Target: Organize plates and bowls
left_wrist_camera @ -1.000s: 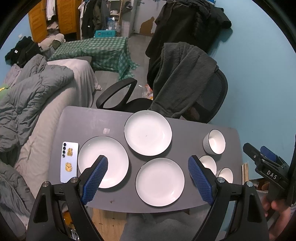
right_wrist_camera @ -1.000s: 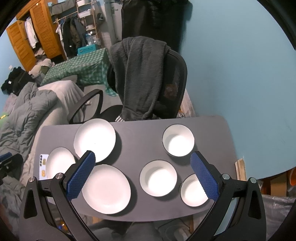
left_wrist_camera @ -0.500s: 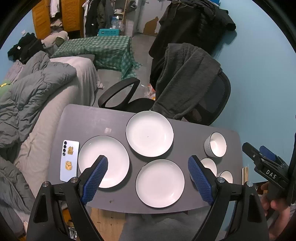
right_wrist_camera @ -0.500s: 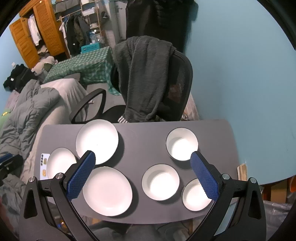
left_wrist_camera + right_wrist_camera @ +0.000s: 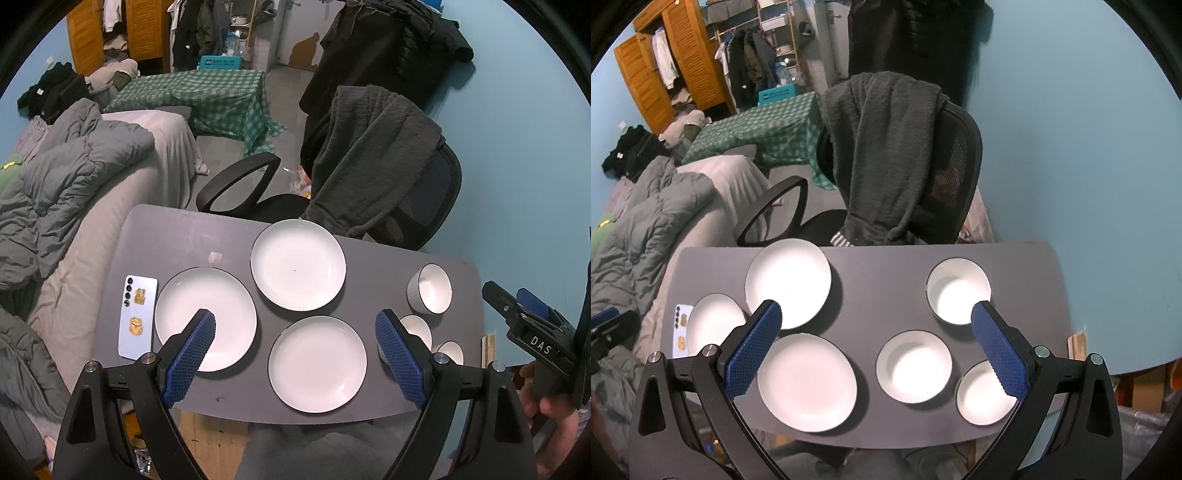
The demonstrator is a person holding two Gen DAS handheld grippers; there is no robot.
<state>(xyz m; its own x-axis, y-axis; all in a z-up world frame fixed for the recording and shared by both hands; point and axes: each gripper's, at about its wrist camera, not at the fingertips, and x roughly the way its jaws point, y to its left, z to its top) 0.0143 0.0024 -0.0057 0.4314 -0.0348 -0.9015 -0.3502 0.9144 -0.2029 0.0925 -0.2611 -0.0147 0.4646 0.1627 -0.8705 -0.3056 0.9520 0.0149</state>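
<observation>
Three white plates lie apart on the grey table (image 5: 177,236): a left plate (image 5: 218,314), a far plate (image 5: 298,264) and a near plate (image 5: 317,363). Three white bowls sit at the right: a far bowl (image 5: 958,290), a middle bowl (image 5: 913,365) and a near bowl (image 5: 982,397). My left gripper (image 5: 295,328) is open and empty, high above the plates. My right gripper (image 5: 875,325) is open and empty, high above the table's middle. It also shows at the right edge of the left wrist view (image 5: 528,317).
A phone (image 5: 137,321) lies at the table's left edge. An office chair with a dark blanket (image 5: 373,162) stands behind the table. A bed with a grey quilt (image 5: 74,173) is to the left. A blue wall (image 5: 1089,147) is to the right.
Both grippers have risen and drawn back a little, so the table sits lower in both views. Plates and bowls have not moved.
</observation>
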